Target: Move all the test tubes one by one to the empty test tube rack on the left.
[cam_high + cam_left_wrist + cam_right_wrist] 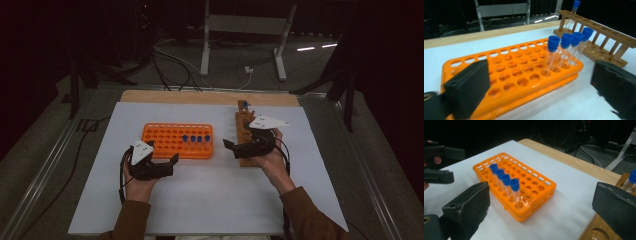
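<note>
While seated in the orange rack (165,142), at its end nearer the wooden rack (242,122): four blue-capped test tubes (196,138), upright, side by side in one row. Fifth tube (245,105) upright at the far end of the wooden rack.

Handling, by judgement: light, stiff, clear-walled, probably slippery and breakable; likely to tip or slide under a loose pinch. Best taken just under the blue cap, or on the cap itself, jaws square across, then lifted straight up until clear of the hole.

Left gripper (173,164): released, jaws wide, nothing between them; hangs just off the near edge of the orange rack. Right gripper (230,148): likewise spread and empty, over the wooden rack, pointing toward the orange one.

Edges and room: neighbouring tubes nearly touching, so little space for a jaw between them; end tubes easier to reach. Rest of the orange rack unfilled. Broad bare stretch of white sheet (210,200) near the person; narrow gap between the two racks.
</note>
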Action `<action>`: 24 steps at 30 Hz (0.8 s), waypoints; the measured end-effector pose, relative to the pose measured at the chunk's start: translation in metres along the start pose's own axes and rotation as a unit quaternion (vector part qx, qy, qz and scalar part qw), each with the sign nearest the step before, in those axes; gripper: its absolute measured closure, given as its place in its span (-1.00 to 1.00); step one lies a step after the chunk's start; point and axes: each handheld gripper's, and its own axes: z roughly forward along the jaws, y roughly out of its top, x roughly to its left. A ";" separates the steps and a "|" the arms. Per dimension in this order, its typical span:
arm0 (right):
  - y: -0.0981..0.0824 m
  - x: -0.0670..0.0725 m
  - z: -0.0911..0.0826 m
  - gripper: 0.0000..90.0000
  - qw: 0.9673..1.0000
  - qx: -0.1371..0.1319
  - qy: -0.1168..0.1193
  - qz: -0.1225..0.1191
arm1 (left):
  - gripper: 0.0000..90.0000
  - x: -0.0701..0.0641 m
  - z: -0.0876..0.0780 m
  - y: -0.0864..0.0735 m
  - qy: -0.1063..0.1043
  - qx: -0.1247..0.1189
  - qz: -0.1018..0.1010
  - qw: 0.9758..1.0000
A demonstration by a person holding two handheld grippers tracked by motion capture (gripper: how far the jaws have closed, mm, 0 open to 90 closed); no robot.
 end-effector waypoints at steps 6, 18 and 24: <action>0.006 -0.004 0.000 -0.96 1.000 -0.004 -0.016 0.000 | -0.99 0.002 -0.001 -0.001 0.002 -0.004 0.000 1.000; 0.017 -0.019 0.007 -0.96 0.999 -0.005 -0.044 0.008 | -0.99 0.008 -0.001 -0.004 -0.006 -0.009 -0.007 1.000; 0.022 -0.031 0.009 -0.96 0.998 -0.007 -0.063 0.010 | -0.98 0.008 -0.001 -0.006 -0.009 -0.010 -0.007 1.000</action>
